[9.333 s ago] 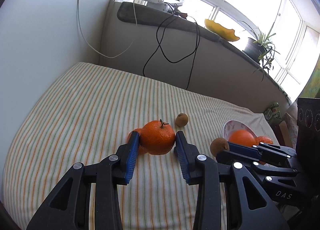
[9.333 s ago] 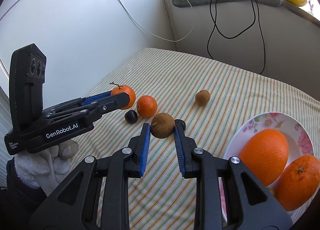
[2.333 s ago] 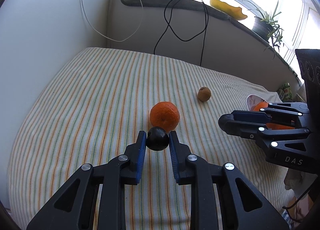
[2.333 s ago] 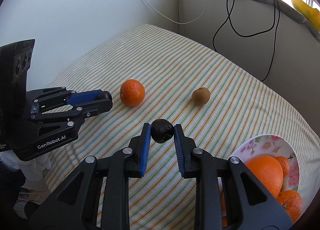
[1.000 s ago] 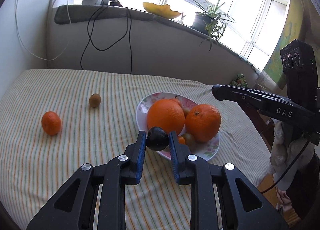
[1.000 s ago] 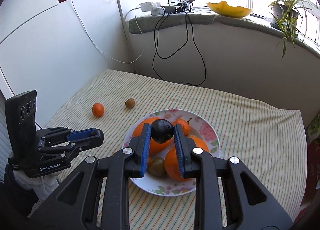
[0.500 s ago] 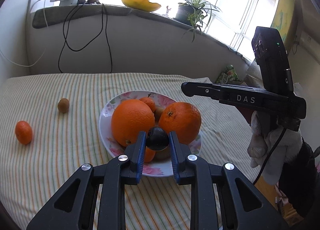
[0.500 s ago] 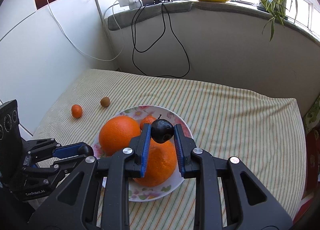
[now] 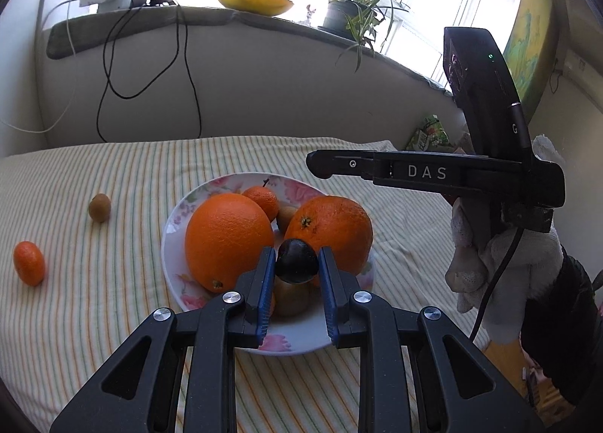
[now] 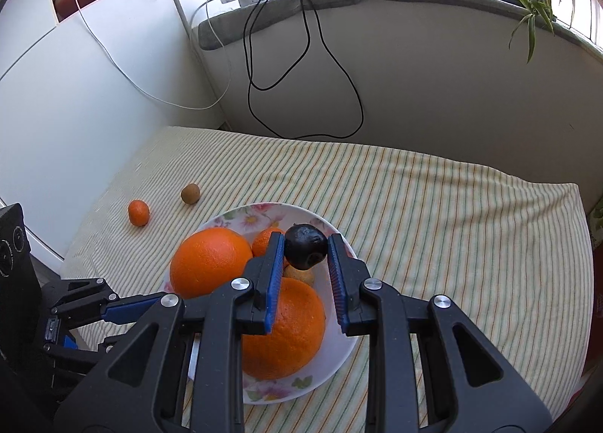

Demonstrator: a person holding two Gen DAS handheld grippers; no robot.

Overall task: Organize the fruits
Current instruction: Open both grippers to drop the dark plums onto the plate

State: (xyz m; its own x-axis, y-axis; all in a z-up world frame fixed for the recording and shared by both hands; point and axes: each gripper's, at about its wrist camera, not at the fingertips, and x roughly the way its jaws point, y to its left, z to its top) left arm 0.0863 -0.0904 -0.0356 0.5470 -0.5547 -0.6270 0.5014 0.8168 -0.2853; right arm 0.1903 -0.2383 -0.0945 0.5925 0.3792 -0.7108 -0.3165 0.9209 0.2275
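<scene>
Both grippers have swung from the cloth to over our floral plate (image 9: 177, 222), which holds two big oranges (image 9: 228, 240), a mandarin (half hidden) and kiwis. Left gripper (image 9: 296, 269) and right gripper (image 10: 305, 250) each pinch a dark plum (image 9: 296, 266).

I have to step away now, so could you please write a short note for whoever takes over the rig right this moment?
Left gripper: shut on a dark plum, above the plate.
Right gripper: shut on a second dark plum, also above the plate.
Done: two big oranges, a small tangerine and kiwis already lie on the plate.
Left: release both plums onto the plate, then fetch the tangerine and kiwi lying on the striped cloth.
</scene>
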